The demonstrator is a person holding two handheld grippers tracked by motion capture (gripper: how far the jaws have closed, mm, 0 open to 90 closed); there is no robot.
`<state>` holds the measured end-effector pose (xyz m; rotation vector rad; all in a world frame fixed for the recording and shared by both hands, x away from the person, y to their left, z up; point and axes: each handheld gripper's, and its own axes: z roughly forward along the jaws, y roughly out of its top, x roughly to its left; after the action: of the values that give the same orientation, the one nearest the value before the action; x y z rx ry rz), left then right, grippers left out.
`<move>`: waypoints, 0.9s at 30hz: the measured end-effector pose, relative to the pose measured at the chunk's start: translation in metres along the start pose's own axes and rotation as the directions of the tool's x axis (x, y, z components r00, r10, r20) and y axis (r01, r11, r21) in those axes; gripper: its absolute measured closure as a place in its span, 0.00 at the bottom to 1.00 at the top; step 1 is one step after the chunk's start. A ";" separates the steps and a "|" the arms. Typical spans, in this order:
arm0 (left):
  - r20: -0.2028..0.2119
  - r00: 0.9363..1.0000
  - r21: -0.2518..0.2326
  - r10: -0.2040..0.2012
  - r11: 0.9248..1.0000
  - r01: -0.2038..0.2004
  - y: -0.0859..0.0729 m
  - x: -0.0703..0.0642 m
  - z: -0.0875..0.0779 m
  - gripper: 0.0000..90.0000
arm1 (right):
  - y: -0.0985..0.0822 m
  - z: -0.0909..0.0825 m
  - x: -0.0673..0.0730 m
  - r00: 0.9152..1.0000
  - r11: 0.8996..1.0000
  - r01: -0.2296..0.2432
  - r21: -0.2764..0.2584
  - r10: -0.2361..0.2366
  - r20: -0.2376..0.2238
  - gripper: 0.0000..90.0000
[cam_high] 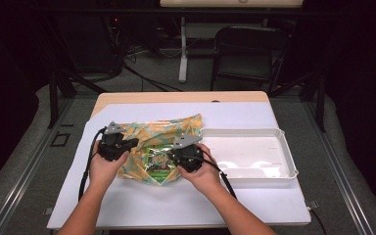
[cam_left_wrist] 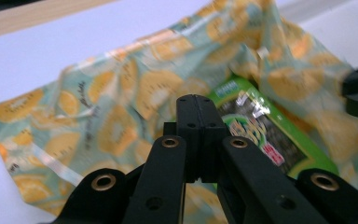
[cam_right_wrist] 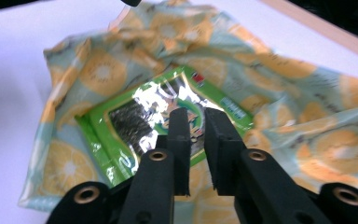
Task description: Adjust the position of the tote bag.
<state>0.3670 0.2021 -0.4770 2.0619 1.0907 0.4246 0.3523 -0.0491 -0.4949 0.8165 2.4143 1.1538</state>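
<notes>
A: Which step is this?

B: It looks like unpacking or packing. A green snack packet (cam_right_wrist: pixel 163 116) lies on the fruit-print bag (cam_high: pixel 142 134), at the bag's near end, on the white sheet (cam_high: pixel 254 205) covering the table. The left gripper (cam_left_wrist: pixel 195 105) has its jaws pressed together, with nothing visibly between them, hovering over the bag. The right gripper (cam_right_wrist: pixel 198 119) shows a narrow gap between its jaws, poised above the packet and gripping nothing.

A: And what does the next move call for?

B: Probably one gripper pinning or lifting the bag's edge while the other pinches the packet's rim. The film looks slippery and crinkled, so a firm edge grip matters.

A: Counts?

B: One bag, one green packet, one white tray (cam_high: pixel 284 142) just right of the bag, two grippers.
</notes>
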 end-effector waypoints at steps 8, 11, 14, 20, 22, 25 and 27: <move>-0.037 0.997 0.107 0.062 0.993 -0.058 -0.021 -0.022 0.010 0.96 | -0.003 0.013 0.002 0.998 0.999 -0.028 0.021 0.029 -0.047 0.91; -0.048 0.997 0.113 0.066 0.992 -0.060 -0.029 -0.024 0.013 0.96 | -0.003 0.015 0.003 0.999 0.999 -0.011 0.044 0.012 -0.040 0.92; -0.051 0.996 0.136 0.068 0.989 -0.060 -0.038 -0.023 0.014 0.96 | -0.005 0.013 0.003 0.999 0.996 0.026 0.091 -0.023 -0.026 0.92; -0.059 0.996 0.170 0.073 0.983 -0.062 -0.053 -0.026 0.016 0.96 | -0.013 0.014 -0.001 1.000 0.995 0.016 0.099 -0.014 -0.024 0.92; -0.054 0.996 0.177 0.071 0.982 -0.061 -0.055 -0.027 0.017 0.96 | -0.014 0.015 0.000 0.999 0.993 0.036 0.117 -0.034 -0.017 0.92; -0.049 0.997 0.181 0.064 0.982 -0.054 -0.058 -0.027 0.017 0.96 | -0.018 0.015 -0.002 1.000 0.991 0.020 0.134 -0.020 -0.004 0.92; -0.053 0.997 0.182 0.060 0.982 -0.050 -0.060 -0.027 0.019 0.96 | -0.021 0.016 -0.004 1.000 0.989 0.010 0.149 -0.010 -0.001 0.92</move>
<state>0.3286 0.1924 -0.5329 2.2554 1.1449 0.4292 0.3564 -0.0535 -0.5211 0.8474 2.5257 0.9781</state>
